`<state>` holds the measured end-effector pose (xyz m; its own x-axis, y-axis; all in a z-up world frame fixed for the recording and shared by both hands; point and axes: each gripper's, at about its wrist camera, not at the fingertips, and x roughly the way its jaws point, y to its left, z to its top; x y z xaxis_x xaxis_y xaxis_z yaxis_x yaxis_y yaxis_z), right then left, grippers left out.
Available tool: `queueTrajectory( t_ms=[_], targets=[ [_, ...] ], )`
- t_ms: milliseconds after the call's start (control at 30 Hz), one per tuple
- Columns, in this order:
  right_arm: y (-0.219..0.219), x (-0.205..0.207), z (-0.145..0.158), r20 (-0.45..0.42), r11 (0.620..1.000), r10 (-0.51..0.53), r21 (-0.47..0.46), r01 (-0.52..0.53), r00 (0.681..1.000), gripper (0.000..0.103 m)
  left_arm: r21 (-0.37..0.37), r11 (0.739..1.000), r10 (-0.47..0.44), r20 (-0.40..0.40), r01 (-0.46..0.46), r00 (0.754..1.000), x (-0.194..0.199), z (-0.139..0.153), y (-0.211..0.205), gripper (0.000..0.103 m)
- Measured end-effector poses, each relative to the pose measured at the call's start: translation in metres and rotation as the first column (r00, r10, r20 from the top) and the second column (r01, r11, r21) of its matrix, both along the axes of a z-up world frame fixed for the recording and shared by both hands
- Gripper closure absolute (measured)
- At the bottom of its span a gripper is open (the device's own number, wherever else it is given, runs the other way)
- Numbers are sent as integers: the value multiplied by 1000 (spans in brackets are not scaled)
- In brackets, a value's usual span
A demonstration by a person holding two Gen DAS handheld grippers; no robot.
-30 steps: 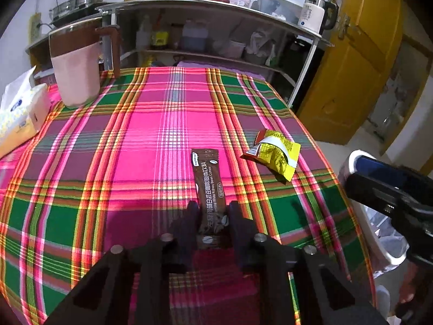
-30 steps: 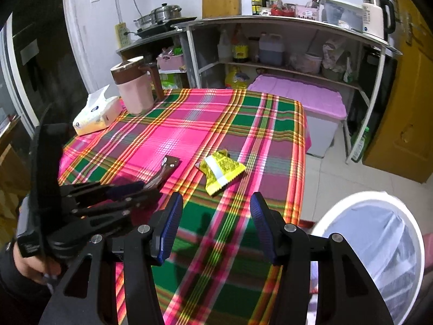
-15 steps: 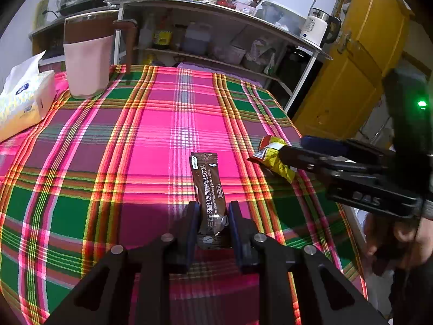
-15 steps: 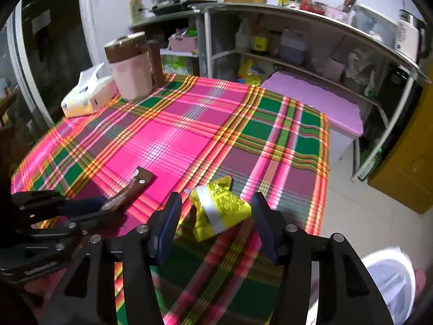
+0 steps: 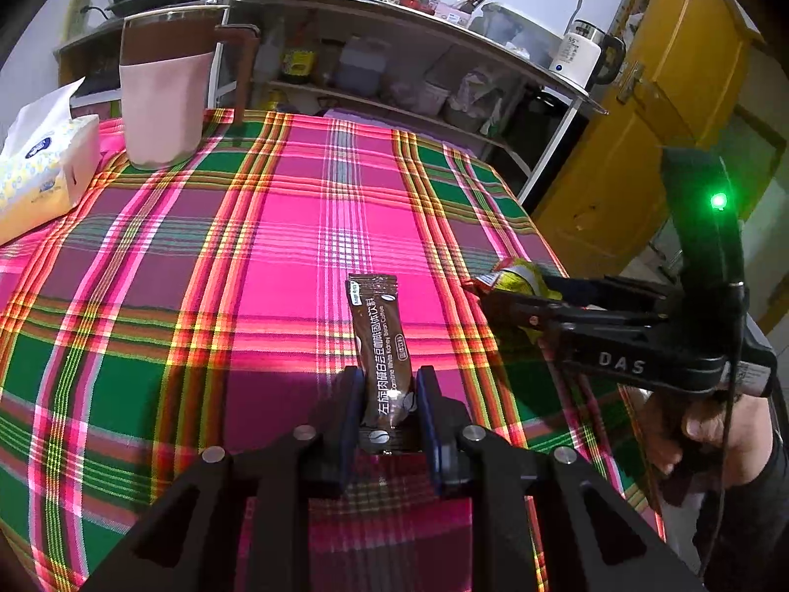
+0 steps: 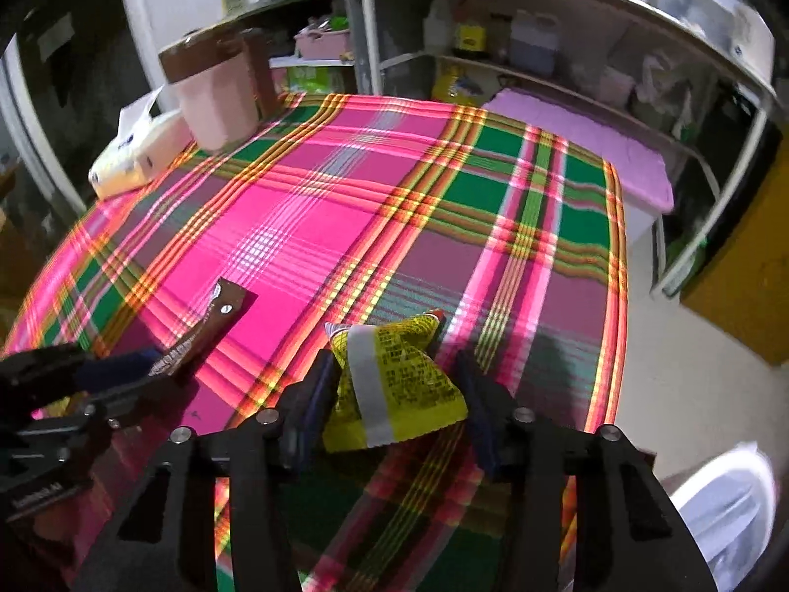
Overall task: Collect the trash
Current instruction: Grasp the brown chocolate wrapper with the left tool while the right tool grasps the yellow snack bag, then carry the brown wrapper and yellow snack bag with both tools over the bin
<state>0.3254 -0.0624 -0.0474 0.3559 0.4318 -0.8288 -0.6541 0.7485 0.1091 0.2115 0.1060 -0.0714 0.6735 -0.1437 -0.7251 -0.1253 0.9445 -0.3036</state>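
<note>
My left gripper [image 5: 389, 381] is shut on the near end of a brown coffee sachet [image 5: 377, 315], which sticks out forward just above the plaid tablecloth [image 5: 276, 256]. A crumpled yellow snack wrapper [image 6: 409, 385] lies near the table's right edge. My right gripper [image 6: 394, 370] straddles it with jaws closing: the left pad touches the wrapper, the right pad stands just off it. In the left wrist view the right gripper [image 5: 498, 293] reaches in from the right over the yellow wrapper [image 5: 520, 276]. In the right wrist view the left gripper [image 6: 148, 365] holds the sachet [image 6: 217, 315] at lower left.
A pink jug with a brown lid [image 5: 160, 103] and a tissue box [image 5: 39, 177] stand at the table's far left. A white bin with a bag liner [image 6: 730, 508] sits on the floor off the right edge. A cluttered metal shelf [image 5: 394, 15] runs behind the table.
My right gripper came in from beside the bin, sank over the yellow wrapper and narrowed its jaws around it. The left gripper kept still, holding the sachet.
</note>
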Motion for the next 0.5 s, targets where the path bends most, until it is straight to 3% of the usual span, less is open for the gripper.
queueTrajectory(
  t_ms=[500],
  targets=[
    [-42, -64, 31, -5, 989, -93, 117, 93, 996, 57, 40, 999, -17, 42, 16, 999, -28, 23, -21, 80]
  ],
)
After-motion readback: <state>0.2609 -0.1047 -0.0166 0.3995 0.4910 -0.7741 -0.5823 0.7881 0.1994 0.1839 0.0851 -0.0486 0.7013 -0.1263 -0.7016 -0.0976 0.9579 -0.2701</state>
